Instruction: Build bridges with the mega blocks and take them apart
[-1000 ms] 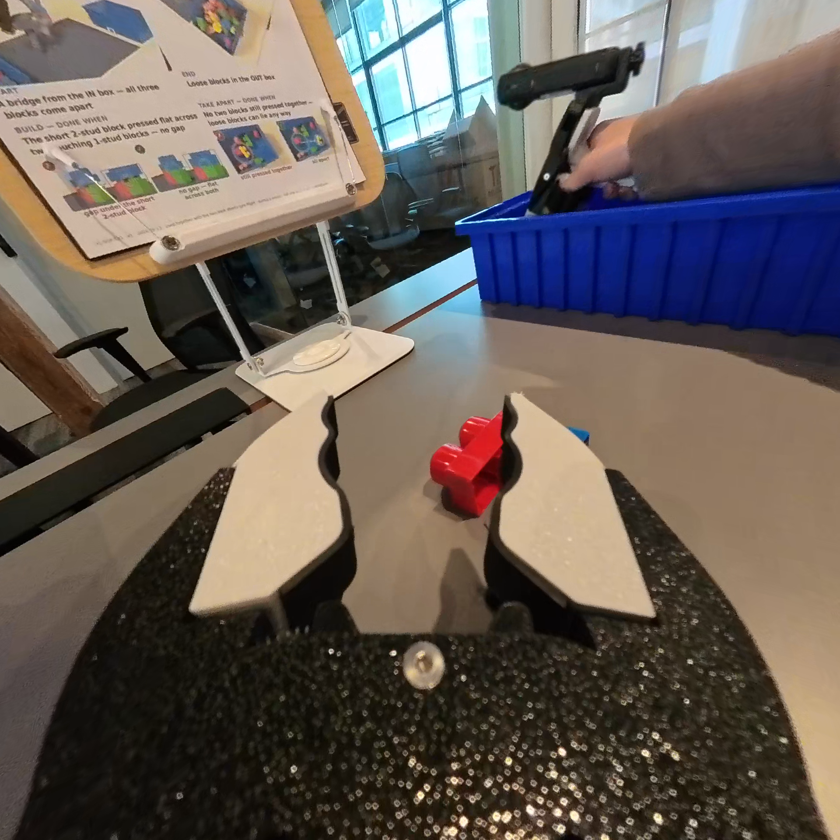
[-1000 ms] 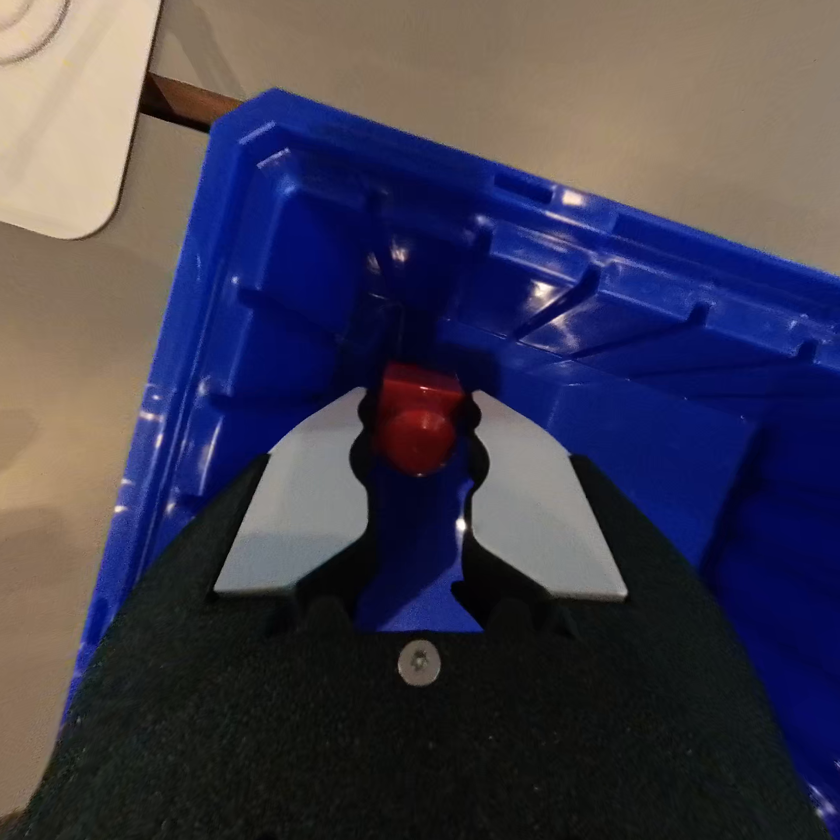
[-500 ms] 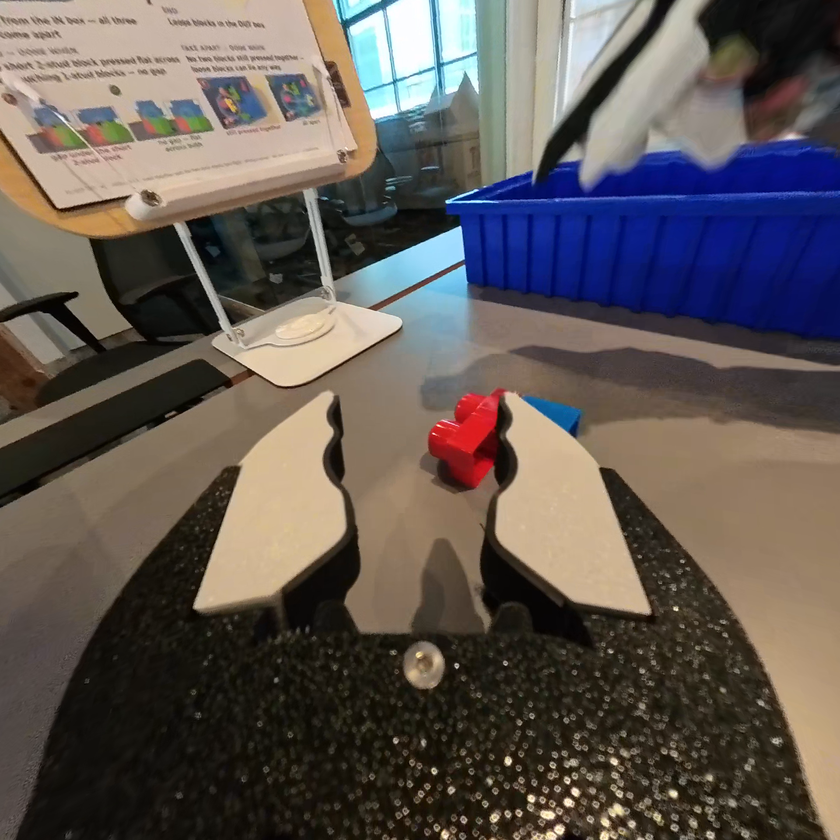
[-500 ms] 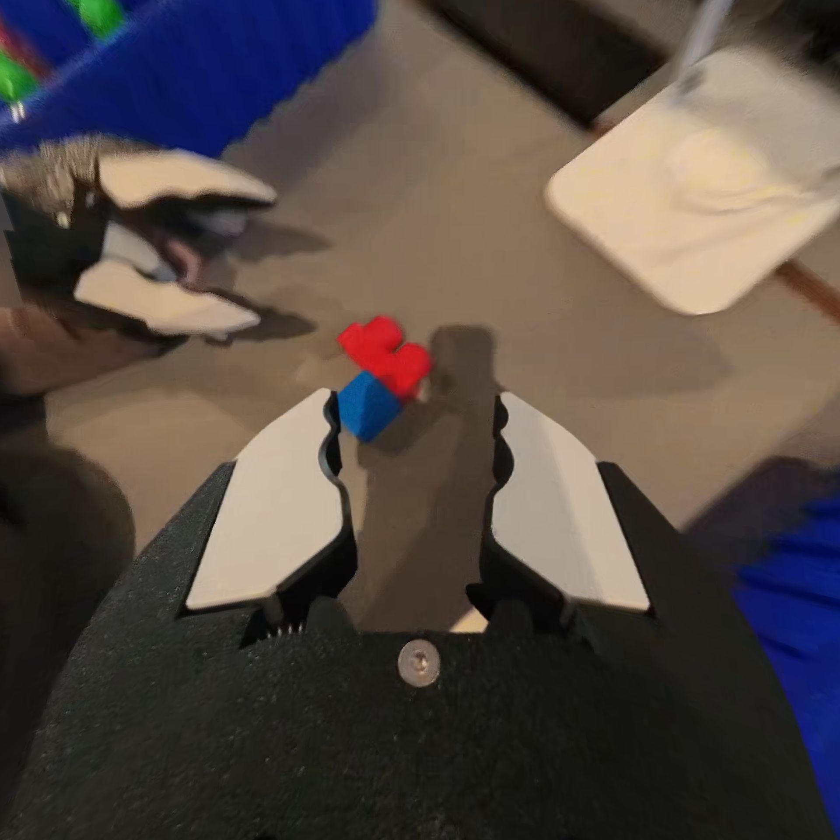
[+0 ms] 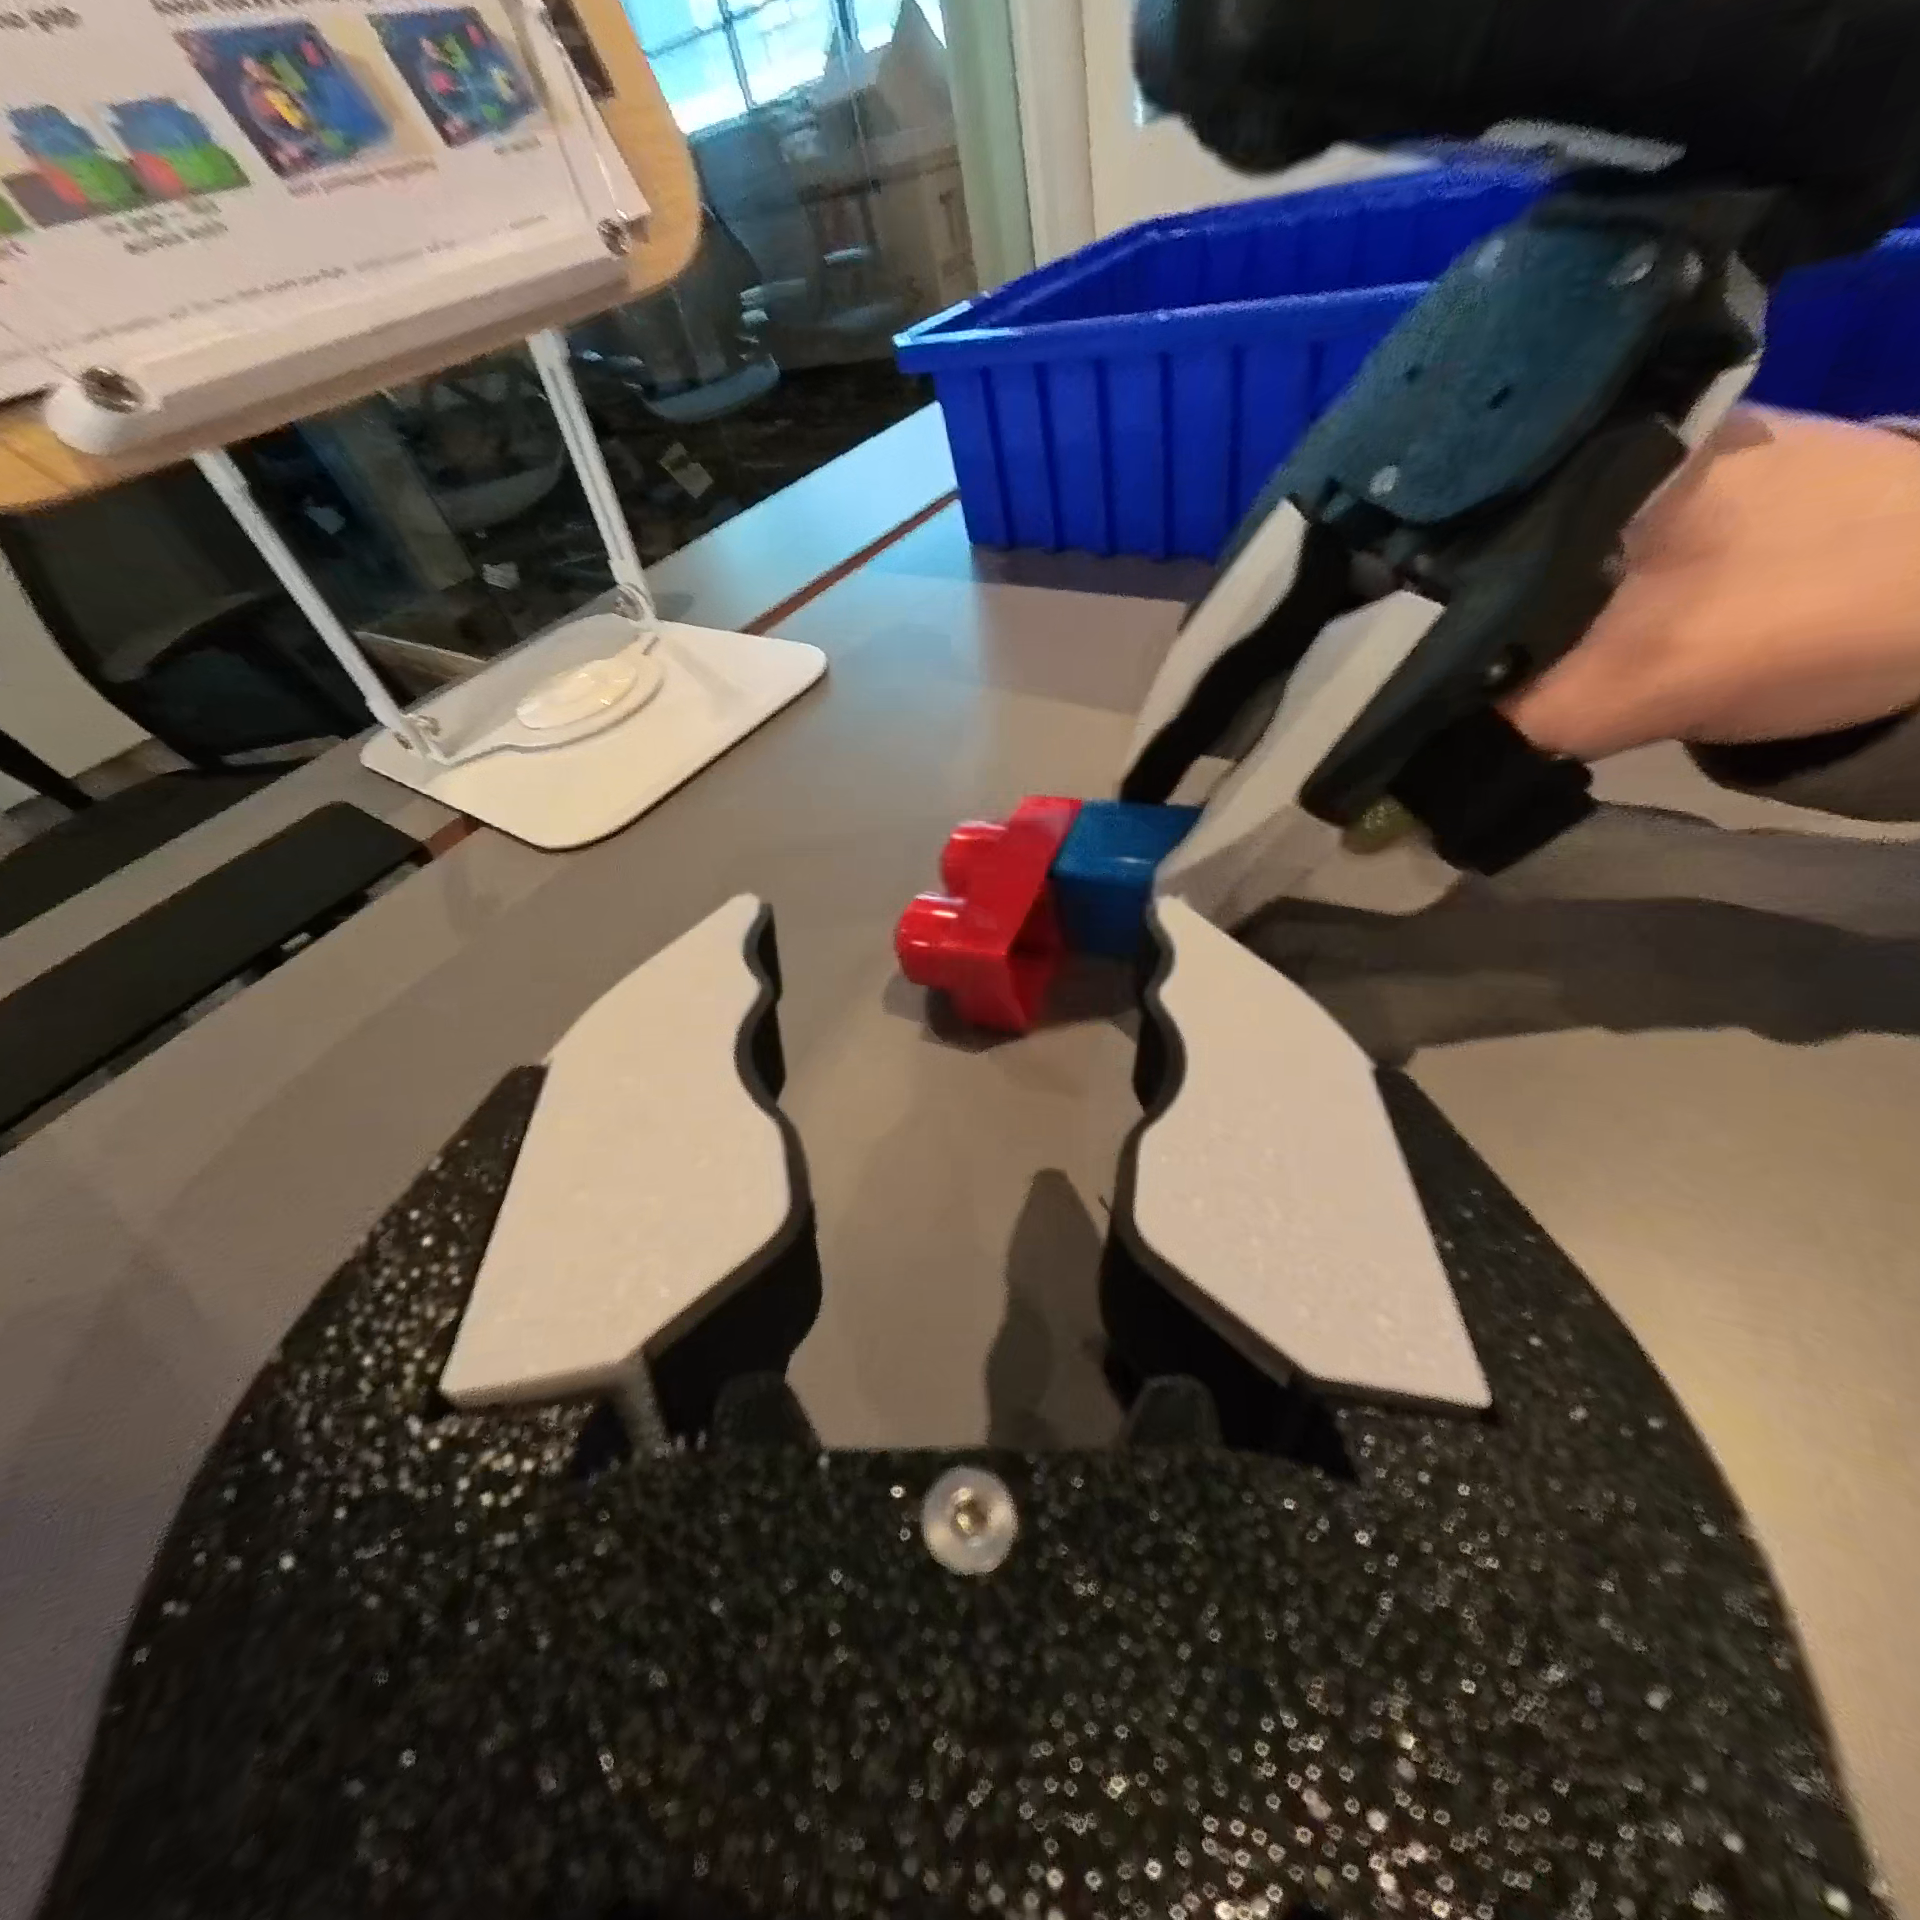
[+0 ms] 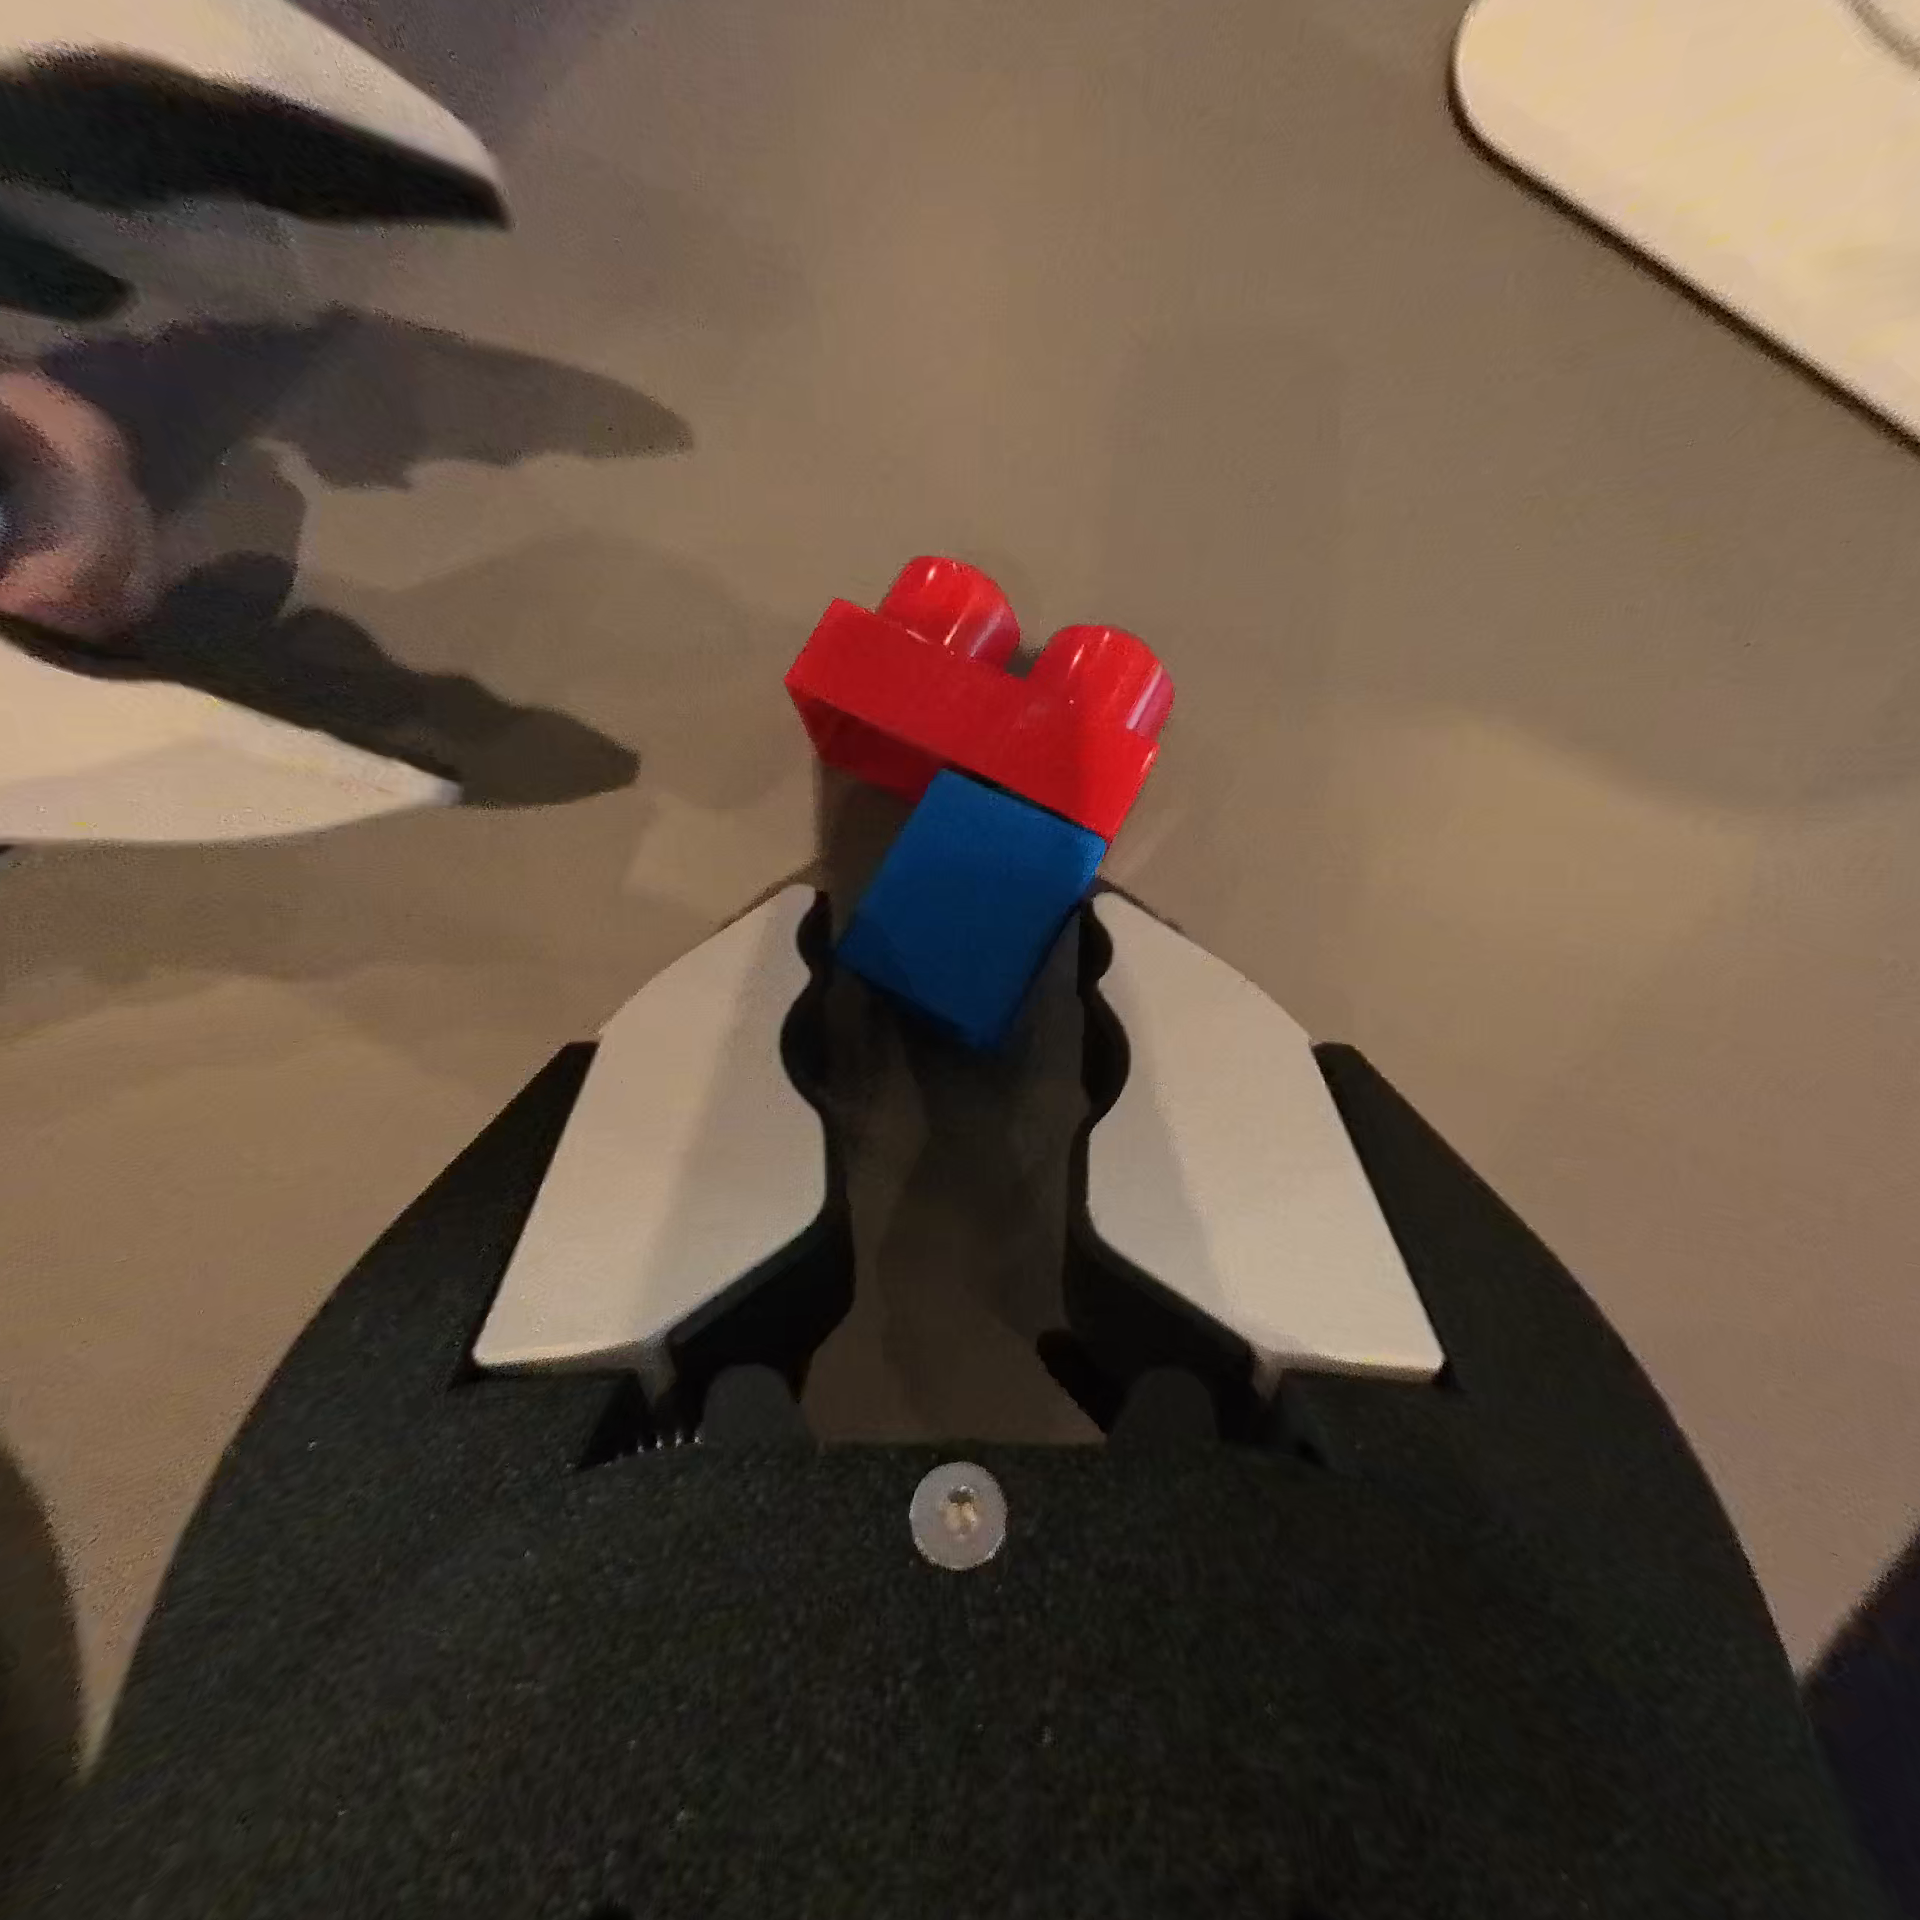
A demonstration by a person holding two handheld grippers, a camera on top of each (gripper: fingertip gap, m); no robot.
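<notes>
A red two-stud block [image 5: 982, 935] is joined to a blue block [image 5: 1117, 868]. The pair lies on its side on the grey table [image 5: 623, 987]. My right gripper [image 6: 951, 904] has its fingertips on both sides of the blue block [image 6: 966, 914] and is shut on it. The red block [image 6: 977, 696] sticks out beyond the tips. The right gripper [image 5: 1164, 831] also shows in the left wrist view, reaching down from the right. My left gripper [image 5: 961, 925] is open and empty just short of the red block. It also shows blurred in the right wrist view [image 6: 478, 499].
A blue bin [image 5: 1143, 416] stands at the back right of the table. An instruction board on a stand with a white base [image 5: 623, 717] is at the back left; the base corner shows in the right wrist view [image 6: 1714, 177]. A hand [image 5: 1714, 623] holds the right gripper. The white base [image 5: 623, 717] is about 25 centimeters from my right fingertips.
The right gripper left a single red block in the blue bin, swung over the table and closed around the blue block. The left gripper moved slightly closer to the blocks, still open.
</notes>
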